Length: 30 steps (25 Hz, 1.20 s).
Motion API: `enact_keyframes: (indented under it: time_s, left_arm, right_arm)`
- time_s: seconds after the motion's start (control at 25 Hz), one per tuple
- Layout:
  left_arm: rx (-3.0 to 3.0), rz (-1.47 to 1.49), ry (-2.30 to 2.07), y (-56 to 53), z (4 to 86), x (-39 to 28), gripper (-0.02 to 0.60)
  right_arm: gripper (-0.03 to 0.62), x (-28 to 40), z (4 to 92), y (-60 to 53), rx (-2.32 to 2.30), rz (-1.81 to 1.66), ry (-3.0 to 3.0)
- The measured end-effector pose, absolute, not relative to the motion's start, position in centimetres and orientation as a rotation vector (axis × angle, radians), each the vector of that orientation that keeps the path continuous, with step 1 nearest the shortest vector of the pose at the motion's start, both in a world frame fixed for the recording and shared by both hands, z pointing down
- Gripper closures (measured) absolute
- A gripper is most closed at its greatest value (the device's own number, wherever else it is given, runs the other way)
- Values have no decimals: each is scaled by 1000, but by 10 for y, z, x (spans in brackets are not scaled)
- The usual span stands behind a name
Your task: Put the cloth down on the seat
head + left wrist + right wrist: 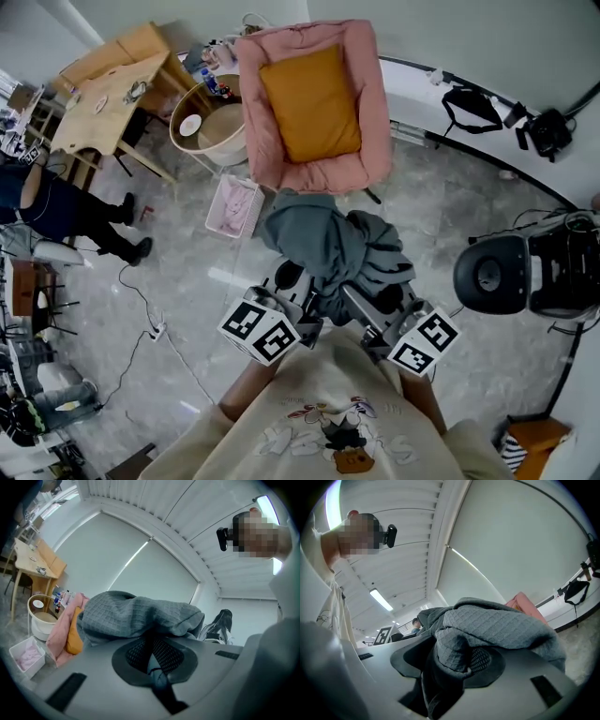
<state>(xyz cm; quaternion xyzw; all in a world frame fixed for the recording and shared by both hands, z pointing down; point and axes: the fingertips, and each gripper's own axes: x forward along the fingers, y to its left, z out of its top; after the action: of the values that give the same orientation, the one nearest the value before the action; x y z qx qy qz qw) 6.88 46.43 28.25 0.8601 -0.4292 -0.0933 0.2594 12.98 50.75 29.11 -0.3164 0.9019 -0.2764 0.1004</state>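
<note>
Grey marbled flooring is being viewed from above, with a wooden table [103, 103] at far left and a black office chair [492, 274] at right. The pink seat [258, 131], with an orange cushion [309, 101] on it, is being faced from its near side. The grey cloth [328, 246] is being held bunched above the floor, just near of the seat's front edge and not on the cushion. It is being gripped by both tools: the left gripper [152, 639] is being kept nearly closed on a thin fold, and the right gripper [457, 658] is being kept clamped, jaws wider, on a thick wad. A white bin [234, 206] is being seen left of the cloth.
</note>
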Motion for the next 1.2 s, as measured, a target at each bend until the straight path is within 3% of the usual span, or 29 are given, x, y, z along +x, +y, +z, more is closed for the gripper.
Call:
enact_keyframes:
  time_s: [0.52,1.2]
  left_arm:
    - [2288,-272,-1178,404,291,54,589]
    - [2286,-282,-1099,229,276,-39,589]
  right_arm:
    - [375,116,298,446,-968,-873,2678]
    - [375,19,280,273,-1033,-917,2674]
